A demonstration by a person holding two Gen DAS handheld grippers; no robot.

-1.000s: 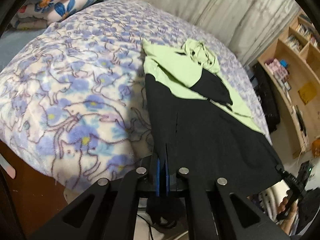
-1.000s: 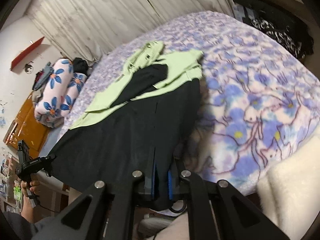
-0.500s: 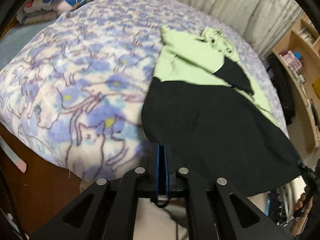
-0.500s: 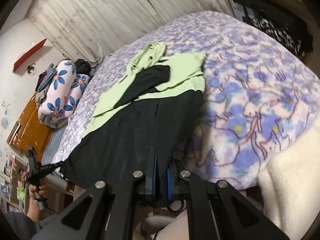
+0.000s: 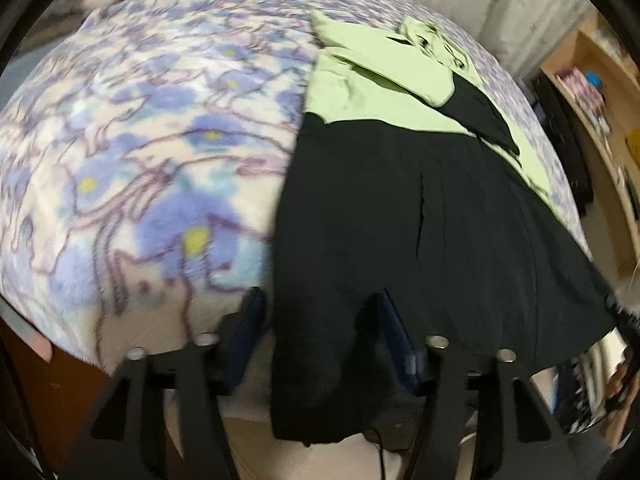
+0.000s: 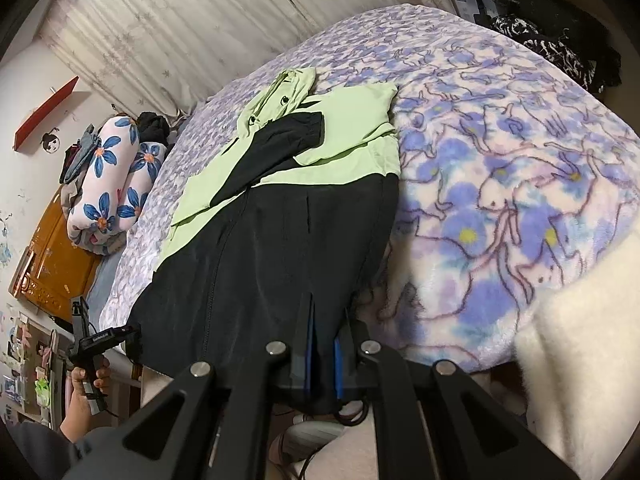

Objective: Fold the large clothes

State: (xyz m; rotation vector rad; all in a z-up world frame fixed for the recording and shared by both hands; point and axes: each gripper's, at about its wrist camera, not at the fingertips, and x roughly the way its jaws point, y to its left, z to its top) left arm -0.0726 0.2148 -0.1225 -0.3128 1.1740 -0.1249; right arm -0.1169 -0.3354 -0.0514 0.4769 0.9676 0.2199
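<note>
**Left jaws let go of the hem**

Sinking toward the near bed edge, the left gripper (image 5: 320,332) has just been opening; the jacket (image 5: 420,208) hem hangs loose between its parted jaws. Right gripper (image 6: 324,344) pinches the other hem corner narrowly, likely keeping the cloth flat on the floral blanket (image 6: 500,140). A far-right bookshelf (image 5: 600,92) holds blurred items.

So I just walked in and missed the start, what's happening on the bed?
A person is laying out a black and green jacket on the floral blanket to fold it. The right gripper is shut on the hem at one corner. The left gripper has just been opening, the other hem corner hanging loose between its fingers.
</note>
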